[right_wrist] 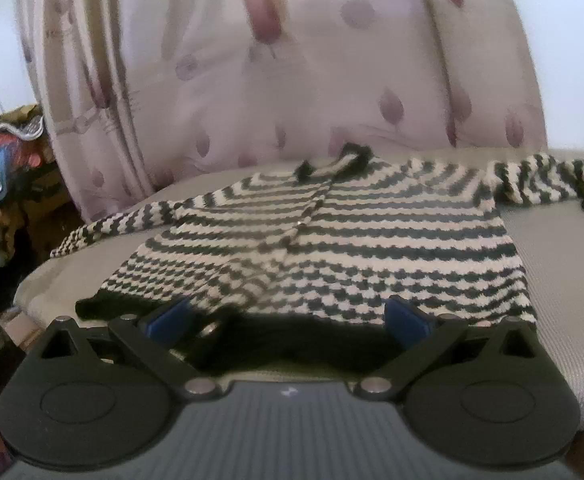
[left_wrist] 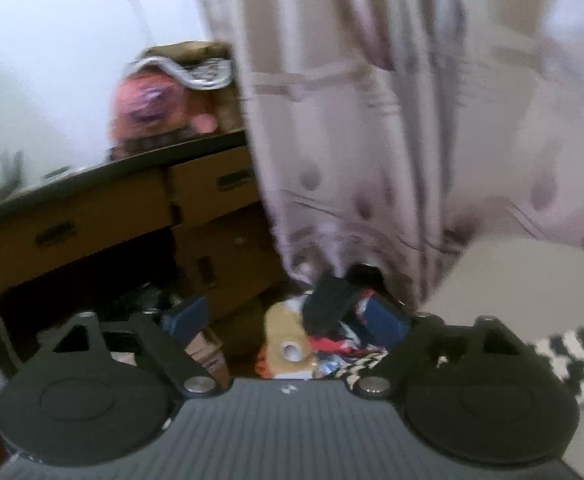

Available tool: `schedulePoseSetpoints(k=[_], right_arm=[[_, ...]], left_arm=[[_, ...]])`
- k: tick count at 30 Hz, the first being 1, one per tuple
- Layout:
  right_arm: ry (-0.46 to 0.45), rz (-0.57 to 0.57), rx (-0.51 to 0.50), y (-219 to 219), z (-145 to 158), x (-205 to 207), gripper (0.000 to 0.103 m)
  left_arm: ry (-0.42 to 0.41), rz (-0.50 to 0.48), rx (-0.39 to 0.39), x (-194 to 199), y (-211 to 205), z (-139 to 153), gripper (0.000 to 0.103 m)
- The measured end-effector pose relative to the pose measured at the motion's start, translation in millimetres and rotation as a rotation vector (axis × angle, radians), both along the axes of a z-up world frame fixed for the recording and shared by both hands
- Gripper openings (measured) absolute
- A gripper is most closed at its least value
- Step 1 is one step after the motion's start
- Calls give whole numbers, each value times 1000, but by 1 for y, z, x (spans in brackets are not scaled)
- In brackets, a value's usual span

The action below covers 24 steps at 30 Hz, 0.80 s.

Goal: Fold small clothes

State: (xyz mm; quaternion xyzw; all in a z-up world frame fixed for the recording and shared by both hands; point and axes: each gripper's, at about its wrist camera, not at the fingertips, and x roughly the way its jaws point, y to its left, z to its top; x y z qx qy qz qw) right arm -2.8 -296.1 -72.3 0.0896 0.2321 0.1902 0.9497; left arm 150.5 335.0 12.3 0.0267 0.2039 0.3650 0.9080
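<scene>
Both grippers released: right gripper (right_wrist: 287, 316) low over striped cardigan (right_wrist: 332, 232) hem, left gripper (left_wrist: 287, 320) facing curtain (left_wrist: 372, 120), boxes (left_wrist: 211, 220) left of frame

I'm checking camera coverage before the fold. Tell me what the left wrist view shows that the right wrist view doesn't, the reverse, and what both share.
Only the left wrist view: stacked cardboard boxes under a dark shelf, floor clutter with a tape roll, and the open left gripper.

Only the right wrist view: the striped sweater's whole body spread flat on the grey cushion, both sleeves out, and the open right gripper at its black hem.

Both: the patterned curtain and part of the sweater.
</scene>
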Motion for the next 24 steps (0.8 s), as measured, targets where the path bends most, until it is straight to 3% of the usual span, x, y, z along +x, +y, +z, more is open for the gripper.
schedulePoseSetpoints(k=[2,5,7,9,12,17,20,21,24], right_arm=[[8,-6,5,-1,-1,0,103],[11,-3,-14,2,-1,0,103],[12,3,-30,5,-1,0,103],[18,9,-43,9,-2,1,103],[32,16,-58,16,-4,5,103],[49,23,-93,23,-6,8,103],[58,21,-98,24,-6,11,103],[58,20,-98,23,-6,11,103],[48,19,-86,20,-5,13,103]], left_arm=[[34,-67,-41,14,10,-1,90],[104,-214,-232,42,35,-3,87],[156,-301,-313,61,37,-3,82],[183,-382,-339,82,31,-5,82],[242,-480,-319,113,18,-15,84],[361,-572,-313,151,-2,-43,80],[431,-602,-384,152,1,-56,77],[448,-606,-412,151,6,-57,71],[441,-632,-547,124,20,-49,67]])
